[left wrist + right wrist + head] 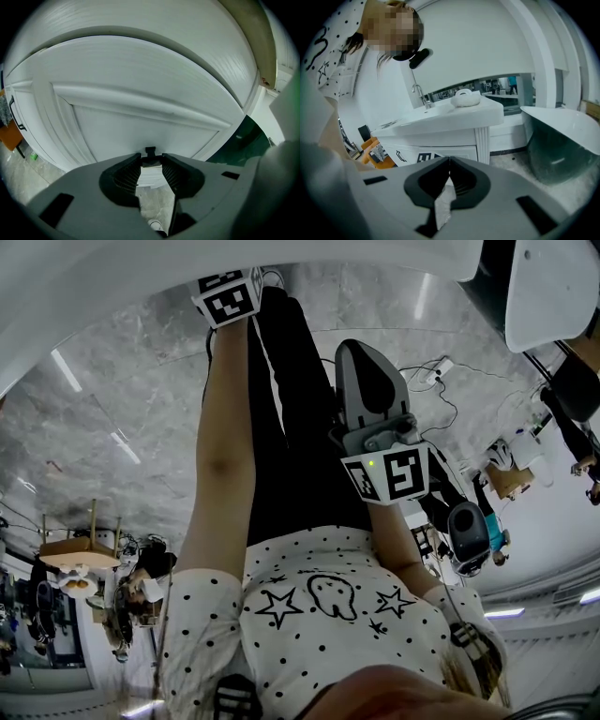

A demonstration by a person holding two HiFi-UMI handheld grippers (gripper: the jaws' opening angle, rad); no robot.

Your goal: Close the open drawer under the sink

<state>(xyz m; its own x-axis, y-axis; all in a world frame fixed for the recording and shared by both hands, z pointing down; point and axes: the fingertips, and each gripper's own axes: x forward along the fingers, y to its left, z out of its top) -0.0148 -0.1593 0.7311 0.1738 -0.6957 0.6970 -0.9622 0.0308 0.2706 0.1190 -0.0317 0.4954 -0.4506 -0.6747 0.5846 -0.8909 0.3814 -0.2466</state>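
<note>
A white panelled drawer front point(140, 93) fills the left gripper view at very close range. My left gripper point(151, 159) has its jaws narrowly apart around a small black handle point(150, 151) on that front. In the head view only its marker cube point(228, 294) shows, right under the white cabinet edge point(84, 306). My right gripper point(450, 161) is shut and holds nothing; it hangs back beside the person's leg point(375, 418). Its view looks at the white vanity point(440, 124) with a tap point(419, 93) from some distance.
A person's legs point(281, 427) and star-print shirt point(319, 606) fill the middle of the head view. A white bathtub point(562, 145) stands right of the vanity. An orange chair point(375, 157) is at its left. The floor is grey marble point(122, 427).
</note>
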